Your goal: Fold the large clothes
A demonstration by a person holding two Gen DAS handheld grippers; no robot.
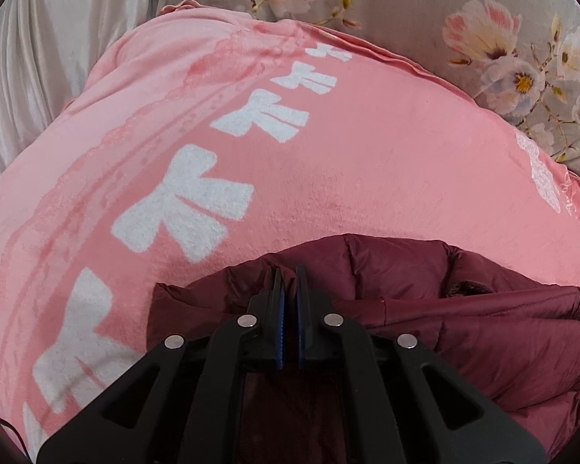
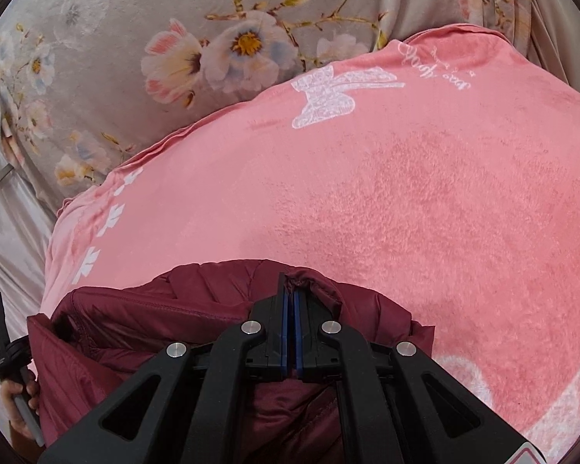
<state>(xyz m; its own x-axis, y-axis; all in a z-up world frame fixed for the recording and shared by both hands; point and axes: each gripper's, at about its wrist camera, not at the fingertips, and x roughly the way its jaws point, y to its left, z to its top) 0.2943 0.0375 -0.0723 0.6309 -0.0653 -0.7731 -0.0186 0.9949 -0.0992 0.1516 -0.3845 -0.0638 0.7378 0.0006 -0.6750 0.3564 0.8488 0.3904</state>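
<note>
A dark red padded jacket (image 1: 464, 309) hangs from both grippers above a pink fleece blanket (image 1: 328, 154). My left gripper (image 1: 289, 274) is shut on the jacket's edge, with fabric pinched between its blue pads. The jacket also shows in the right wrist view (image 2: 154, 309), bunched along the bottom. My right gripper (image 2: 291, 282) is shut on a puckered fold of the jacket. The left gripper's handle and the hand holding it show at the far left of the right wrist view (image 2: 7, 352).
The pink blanket (image 2: 406, 193) has white bow prints and covers most of the bed. A grey floral sheet (image 2: 135, 38) lies behind it and shows in the left wrist view (image 1: 483, 38). Pale satin fabric (image 1: 38, 58) lies at the left.
</note>
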